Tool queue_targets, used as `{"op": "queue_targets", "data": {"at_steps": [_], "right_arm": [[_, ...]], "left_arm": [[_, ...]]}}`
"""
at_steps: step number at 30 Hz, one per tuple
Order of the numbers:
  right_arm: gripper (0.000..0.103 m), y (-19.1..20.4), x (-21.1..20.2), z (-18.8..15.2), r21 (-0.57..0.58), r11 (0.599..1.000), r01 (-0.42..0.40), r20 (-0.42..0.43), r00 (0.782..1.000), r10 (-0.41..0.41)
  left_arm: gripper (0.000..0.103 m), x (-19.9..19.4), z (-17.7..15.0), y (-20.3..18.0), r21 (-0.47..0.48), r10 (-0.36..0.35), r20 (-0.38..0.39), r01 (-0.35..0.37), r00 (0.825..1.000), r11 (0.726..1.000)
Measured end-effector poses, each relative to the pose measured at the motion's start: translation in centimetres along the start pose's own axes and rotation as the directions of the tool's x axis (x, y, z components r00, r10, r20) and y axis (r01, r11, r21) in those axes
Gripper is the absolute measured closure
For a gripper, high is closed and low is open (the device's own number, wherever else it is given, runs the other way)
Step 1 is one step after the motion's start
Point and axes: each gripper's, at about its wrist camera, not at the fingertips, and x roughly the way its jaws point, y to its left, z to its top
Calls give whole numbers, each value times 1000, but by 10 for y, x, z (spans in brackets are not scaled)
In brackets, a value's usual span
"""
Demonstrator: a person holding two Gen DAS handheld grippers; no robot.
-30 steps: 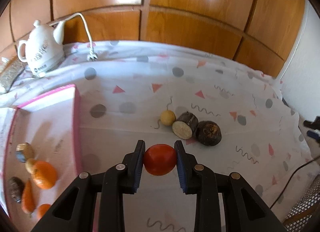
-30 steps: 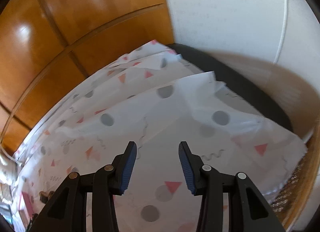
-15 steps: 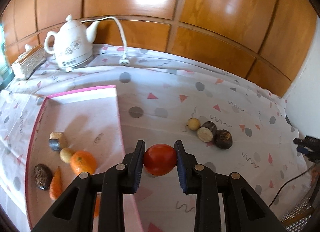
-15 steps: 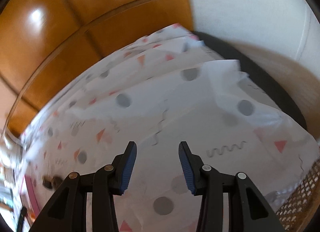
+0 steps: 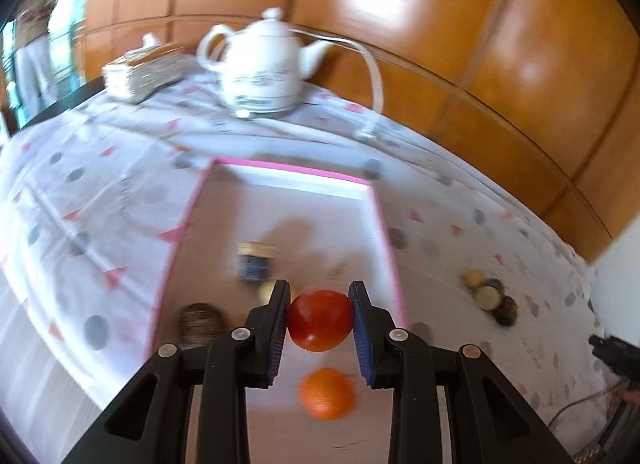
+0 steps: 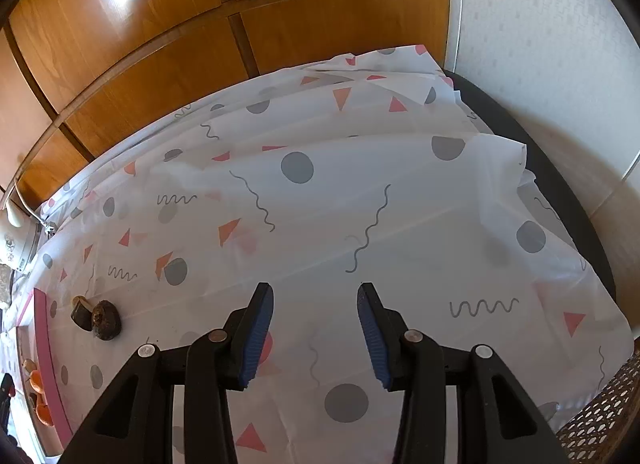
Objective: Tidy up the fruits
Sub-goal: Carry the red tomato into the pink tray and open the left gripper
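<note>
My left gripper (image 5: 320,320) is shut on a red tomato (image 5: 320,320) and holds it above the pink-rimmed tray (image 5: 384,224). In the tray lie an orange (image 5: 327,393), a dark round fruit (image 5: 200,322), a small blue-and-tan item (image 5: 255,260) and a pale fruit partly hidden behind the left finger. Three small fruits (image 5: 490,298) sit on the patterned cloth right of the tray; they also show in the right wrist view (image 6: 98,318). My right gripper (image 6: 316,328) is open and empty above bare cloth.
A white teapot (image 5: 262,72) with a cord and a wicker box (image 5: 144,70) stand behind the tray. Wooden panels run along the back. The tray's pink rim (image 6: 44,344) shows at the far left of the right wrist view. A woven basket (image 6: 600,424) sits at bottom right.
My left gripper has carried the tomato left, from over the cloth to over the tray. My right gripper has swung left, bringing the loose fruits and the tray edge into its view.
</note>
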Motion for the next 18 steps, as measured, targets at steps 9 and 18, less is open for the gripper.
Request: {"op": "queue_targets", "data": {"at_steps": [9, 18], "right_arm": [[59, 4, 0, 0, -16, 1000, -4, 6, 1000, 4], [59, 4, 1, 0, -19, 1000, 1, 4, 1000, -1]], "left_arm": [[73, 11, -3, 41, -86, 19, -38, -23, 999, 996], [56, 24, -5, 28, -51, 46, -46, -48, 998, 998]]}}
